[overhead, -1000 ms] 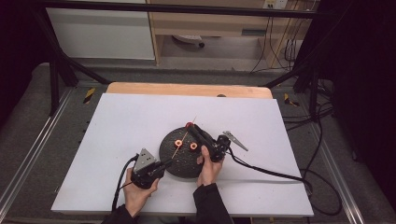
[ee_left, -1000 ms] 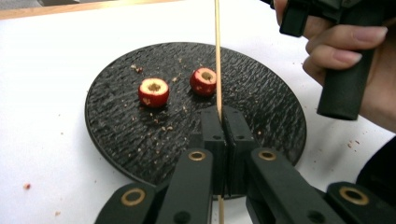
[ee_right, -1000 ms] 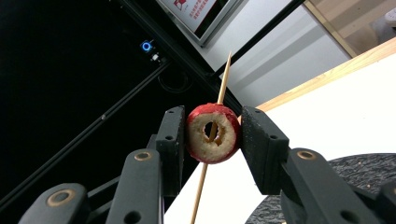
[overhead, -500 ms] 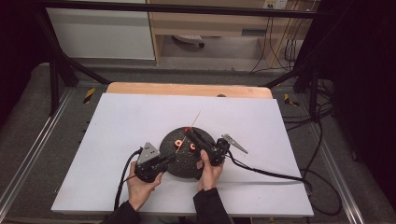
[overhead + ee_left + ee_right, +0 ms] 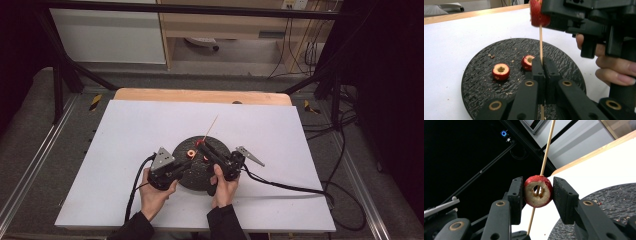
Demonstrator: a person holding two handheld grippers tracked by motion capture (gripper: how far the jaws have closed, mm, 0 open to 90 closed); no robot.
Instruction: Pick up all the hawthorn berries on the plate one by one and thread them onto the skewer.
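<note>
My left gripper (image 5: 542,61) is shut on a thin wooden skewer (image 5: 540,40) that rises upright from its jaws. The skewer (image 5: 547,147) runs through the hole of a cored red fruit (image 5: 544,195). My right gripper (image 5: 537,191) is shut on that fruit and holds it above the round black plate (image 5: 197,179). In the high view the skewer (image 5: 211,127) sticks out up and to the right past the right gripper (image 5: 202,146), and the left gripper (image 5: 187,166) is at the plate's left edge. Two more cored fruits (image 5: 501,71) (image 5: 528,62) lie on the plate (image 5: 481,82).
The plate sits on a white sheet (image 5: 125,135) over a wooden table (image 5: 200,96). Crumbs are scattered on the plate. Cables trail from both grippers, the right one (image 5: 300,187) across the sheet. A hand (image 5: 614,70) holds the right gripper close by.
The left gripper has shifted a little toward the plate. The skewer's tip now pokes out past the fruit in the right gripper, where none showed a second ago.
</note>
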